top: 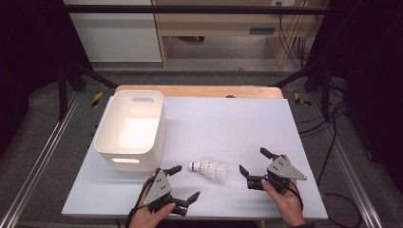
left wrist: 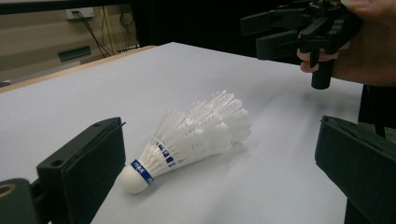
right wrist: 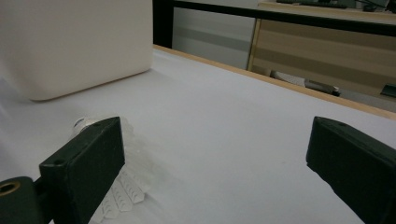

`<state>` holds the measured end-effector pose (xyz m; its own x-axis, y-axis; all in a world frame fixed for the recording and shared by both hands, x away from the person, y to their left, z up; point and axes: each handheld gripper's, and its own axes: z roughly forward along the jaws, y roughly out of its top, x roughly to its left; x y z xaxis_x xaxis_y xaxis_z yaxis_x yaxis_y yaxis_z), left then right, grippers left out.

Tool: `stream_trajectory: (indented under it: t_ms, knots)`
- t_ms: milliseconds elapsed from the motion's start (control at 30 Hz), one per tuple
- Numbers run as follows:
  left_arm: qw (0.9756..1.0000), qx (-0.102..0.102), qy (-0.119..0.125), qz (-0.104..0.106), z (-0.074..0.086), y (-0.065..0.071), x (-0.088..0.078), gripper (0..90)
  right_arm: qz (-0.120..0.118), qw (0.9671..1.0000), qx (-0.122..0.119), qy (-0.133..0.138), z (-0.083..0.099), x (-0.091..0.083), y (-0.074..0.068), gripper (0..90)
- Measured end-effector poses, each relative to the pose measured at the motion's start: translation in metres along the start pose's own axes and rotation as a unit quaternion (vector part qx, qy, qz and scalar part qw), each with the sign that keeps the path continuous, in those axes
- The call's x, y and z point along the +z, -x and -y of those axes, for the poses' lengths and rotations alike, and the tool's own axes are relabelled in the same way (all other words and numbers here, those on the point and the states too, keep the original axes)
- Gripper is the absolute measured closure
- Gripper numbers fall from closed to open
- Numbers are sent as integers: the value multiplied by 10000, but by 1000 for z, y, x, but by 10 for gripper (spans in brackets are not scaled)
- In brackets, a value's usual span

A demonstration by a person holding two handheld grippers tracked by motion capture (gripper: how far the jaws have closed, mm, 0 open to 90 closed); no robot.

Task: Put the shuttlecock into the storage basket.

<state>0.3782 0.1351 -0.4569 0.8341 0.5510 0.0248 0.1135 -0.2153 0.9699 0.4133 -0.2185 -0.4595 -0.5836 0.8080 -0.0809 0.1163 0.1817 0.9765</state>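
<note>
A white feather shuttlecock [top: 209,171] with a blue band lies on its side on the white table sheet [top: 223,123], its cork pointing toward the bin. My left gripper [top: 185,183] is open just left of and below it, both jaws clear of it. In the left gripper view the shuttlecock [left wrist: 196,135] lies just ahead of the wide jaws of the left gripper [left wrist: 224,154], nearer the left one. My right gripper [top: 255,161] stands open to the right of the feathers. In the right gripper view the shuttlecock [right wrist: 126,186] is partly hidden behind the left jaw of the right gripper [right wrist: 219,154].
A white plastic bin [top: 130,128] with handle cut-outs stands on the left part of the sheet, and appears as a white wall [right wrist: 74,46] in the right gripper view. The right gripper [left wrist: 250,35] shows far off in the left gripper view. A wooden table edge [top: 199,90] runs along the back.
</note>
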Motion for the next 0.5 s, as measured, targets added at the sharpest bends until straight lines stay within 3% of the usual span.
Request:
stream_trajectory:
  t_ms: [100, 300, 500]
  knots:
    - [10000, -36, -73, 57, -7, -4, 5, 17, 7, 10000, 54, 5, 0, -1, 0, 45]
    - [9984, 268, -459, 174, -19, -9, 19, 19, -5, 10000, 35, -53, 1, 0, 0, 44]
    - [9969, 322, -676, 252, -20, -17, 31, 21, 4, 9999, 102, -78, 2, 1, 2, 43]
